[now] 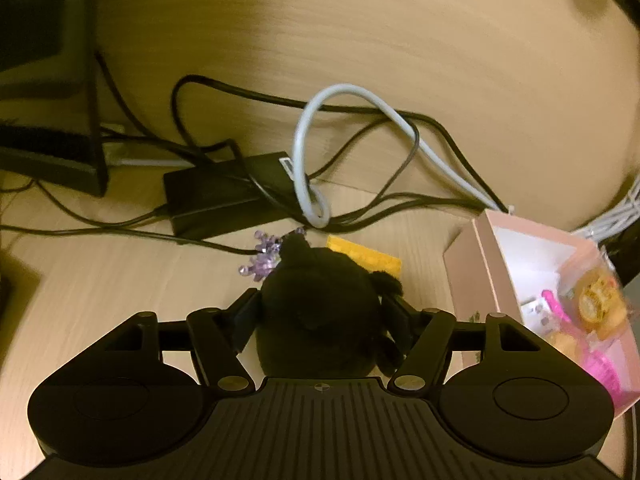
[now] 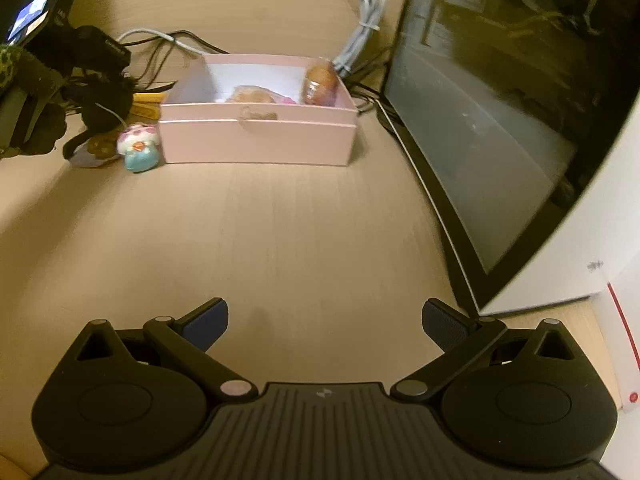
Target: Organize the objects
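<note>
The left hand-held gripper (image 1: pixel 320 312) has a black plush toy (image 1: pixel 320 312) sitting between its 2 fingers, low over the pale wooden desk (image 1: pixel 120 280). The jaws stand fairly wide, and the toy's dark fur fills the gap between them; whether the pads actually press on it I cannot tell, since black fur and black fingers merge. Just past the toy lie a cluster of purple beads (image 1: pixel 264 258) and a yellow block (image 1: pixel 366 256), both on the desk. Behind them a black power brick (image 1: pixel 224 196) sits in a tangle of black cables, with a grey cable (image 1: pixel 308 152) looped over it.

To the right of the toy stands an open pink box (image 1: pixel 472 276), apart from the gripper. Inside it are a pink plastic item (image 1: pixel 568 320) and a round orange-yellow toy (image 1: pixel 598 300), somewhat blurred.

The right hand-held gripper (image 2: pixel 326 324) hangs over a bare stretch of the desk, well apart from the box, its 2 blue-padded fingers (image 2: pixel 208 324) spread wide with nothing between them. From its camera the pink box (image 2: pixel 256 140) is straight ahead, with a brownish egg-shaped toy (image 2: pixel 320 80) leaning in the far right corner. Just beside the box's left end stands a small white and blue mushroom-shaped figure (image 2: pixel 138 148). A large dark monitor (image 2: pixel 500 120) runs along the right side.
</note>
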### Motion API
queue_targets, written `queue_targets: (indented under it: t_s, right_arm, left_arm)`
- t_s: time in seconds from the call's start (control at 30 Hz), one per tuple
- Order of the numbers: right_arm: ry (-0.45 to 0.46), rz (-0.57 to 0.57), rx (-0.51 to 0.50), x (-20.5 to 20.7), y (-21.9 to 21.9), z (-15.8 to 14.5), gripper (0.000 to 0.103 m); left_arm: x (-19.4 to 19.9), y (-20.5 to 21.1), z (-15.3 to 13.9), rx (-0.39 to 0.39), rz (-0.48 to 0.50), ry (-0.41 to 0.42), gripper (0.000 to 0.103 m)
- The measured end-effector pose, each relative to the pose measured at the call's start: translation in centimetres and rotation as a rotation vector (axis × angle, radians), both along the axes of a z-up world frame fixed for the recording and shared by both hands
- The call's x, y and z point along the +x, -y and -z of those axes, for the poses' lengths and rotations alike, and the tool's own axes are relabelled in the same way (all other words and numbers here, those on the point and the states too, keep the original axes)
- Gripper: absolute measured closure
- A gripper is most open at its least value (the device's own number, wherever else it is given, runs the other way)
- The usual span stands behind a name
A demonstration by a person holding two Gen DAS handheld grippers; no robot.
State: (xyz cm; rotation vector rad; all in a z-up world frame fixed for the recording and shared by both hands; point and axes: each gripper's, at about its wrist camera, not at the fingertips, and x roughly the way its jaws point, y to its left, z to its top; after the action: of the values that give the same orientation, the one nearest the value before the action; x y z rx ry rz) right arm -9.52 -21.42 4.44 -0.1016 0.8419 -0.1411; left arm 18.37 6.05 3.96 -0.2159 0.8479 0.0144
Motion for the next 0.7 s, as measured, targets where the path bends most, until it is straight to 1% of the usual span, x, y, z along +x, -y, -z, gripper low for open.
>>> queue_targets:
  t_s: [0.2,0.33,0.4,0.57,0.7]
  right_arm:
    - [-0.007,0.014,-0.001,-0.3,0.8,0.0,0.0]
    - [-0.003,0.001,-0.005,-0.4,0.9,0.0,0.0]
    - [-0.001,-0.005,-0.002,-0.3,0.9,0.0,0.0]
    - [0.003,-0.024,0.021,0.5,0.7,0.1,0.0]
    - [0.003,-0.066,0.041,1.4,-0.6,0.4,0.0]
  left_arm:
    - [-0.6,-0.4,0.2,-0.023,-0.005,0.026,0.032]
    - [-1.6,-0.7,0.0,-0.042,-0.001,0.015,0.035]
    - [-2.2,-0.6,-0.1,-0.039,0.008,0.016,0.035]
    - [-5.4,0.0,-0.2,-0.004,0.089,0.032,0.036]
    - [-9.2,-0.3,-0.3,-0.018,0.13,0.038,0.036]
